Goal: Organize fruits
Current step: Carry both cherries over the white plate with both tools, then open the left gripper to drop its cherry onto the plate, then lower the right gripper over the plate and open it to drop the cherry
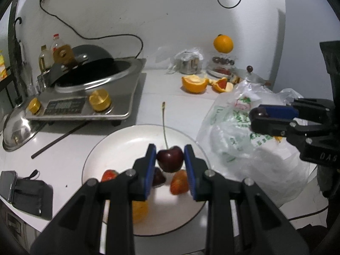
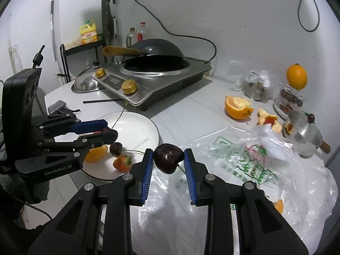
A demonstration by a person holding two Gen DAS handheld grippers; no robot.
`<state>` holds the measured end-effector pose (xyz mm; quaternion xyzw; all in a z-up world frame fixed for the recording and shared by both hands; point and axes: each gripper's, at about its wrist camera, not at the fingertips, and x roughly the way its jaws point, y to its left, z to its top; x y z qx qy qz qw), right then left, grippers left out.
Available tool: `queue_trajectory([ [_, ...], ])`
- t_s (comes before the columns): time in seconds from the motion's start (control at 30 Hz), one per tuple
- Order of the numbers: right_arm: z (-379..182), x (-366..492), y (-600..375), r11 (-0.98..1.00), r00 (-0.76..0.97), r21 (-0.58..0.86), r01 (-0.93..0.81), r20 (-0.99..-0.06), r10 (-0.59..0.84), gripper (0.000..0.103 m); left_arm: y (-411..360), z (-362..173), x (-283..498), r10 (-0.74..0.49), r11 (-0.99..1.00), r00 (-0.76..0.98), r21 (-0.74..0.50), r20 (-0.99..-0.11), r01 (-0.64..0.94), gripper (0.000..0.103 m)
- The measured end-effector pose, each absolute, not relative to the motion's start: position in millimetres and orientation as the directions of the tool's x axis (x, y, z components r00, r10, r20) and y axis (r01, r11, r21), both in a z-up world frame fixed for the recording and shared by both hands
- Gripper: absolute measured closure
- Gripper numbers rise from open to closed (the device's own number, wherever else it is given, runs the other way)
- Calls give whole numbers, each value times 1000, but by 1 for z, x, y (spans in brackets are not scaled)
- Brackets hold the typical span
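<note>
While both grippers are carrying fruit, the left gripper [image 1: 170, 159] is hovering directly over the white plate [image 1: 119, 146], its blue pads clamping a dark stemmed cherry [image 1: 170, 158] whose long stem [image 1: 164, 125] is pointing up and away from the fingers. Beneath it, two strawberries [image 1: 179, 181], another cherry [image 1: 158, 177] and an orange piece [image 1: 139, 211] are lying on the plate. The right gripper [image 2: 169, 159] is gripping a second dark cherry [image 2: 167, 158] and is hanging over the plastic bag [image 2: 255, 170], with the plate lying to its left. The left gripper is therefore judged nearer the drop point: a straight descent should suffice, whereas the right must travel leftward and risks crossing the left gripper [image 2: 95, 130].
</note>
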<state>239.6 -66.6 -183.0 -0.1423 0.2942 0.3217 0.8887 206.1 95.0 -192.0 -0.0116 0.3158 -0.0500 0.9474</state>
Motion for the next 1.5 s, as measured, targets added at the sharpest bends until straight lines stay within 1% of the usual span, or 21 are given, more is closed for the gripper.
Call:
queue_trajectory([
  [0.3, -193, 244, -38, 723, 585, -66, -687, -640, 498, 72, 109, -207, 201, -115, 993, 771, -92, -626, 73, 75],
  [0.63, -205, 248, -20, 712, 563, -66, -699, -666, 490, 72, 106, -229, 194, -167, 986, 725, -135, -668, 102, 74],
  [0.73, -208, 250, -14, 710, 557, -67, -701, -674, 486, 72, 106, -228, 193, -179, 984, 726, -142, -664, 113, 69],
  [0.93, -210, 255, -2, 704, 550, -71, -706, -681, 483, 72, 110, -219, 189, -188, 982, 741, -144, -645, 123, 68],
  [0.97, -210, 257, 1, 703, 550, -73, -707, -682, 482, 72, 112, -217, 188, -190, 981, 745, -148, -640, 123, 66],
  [1.0, -211, 258, 4, 703, 549, -73, -708, -683, 482, 72, 114, -215, 186, -189, 981, 749, -148, -635, 122, 56],
  [1.07, -213, 262, 10, 701, 545, -73, -709, -687, 481, 72, 118, -210, 184, -190, 981, 758, -156, -624, 117, 40],
  [1.23, -222, 274, 23, 707, 535, -64, -704, -703, 470, 72, 130, -199, 180, -179, 982, 778, -156, -602, 105, 40],
  [1.5, -238, 289, 37, 721, 521, -60, -691, -733, 438, 72, 148, -206, 182, -154, 985, 773, -158, -615, 70, 39],
])
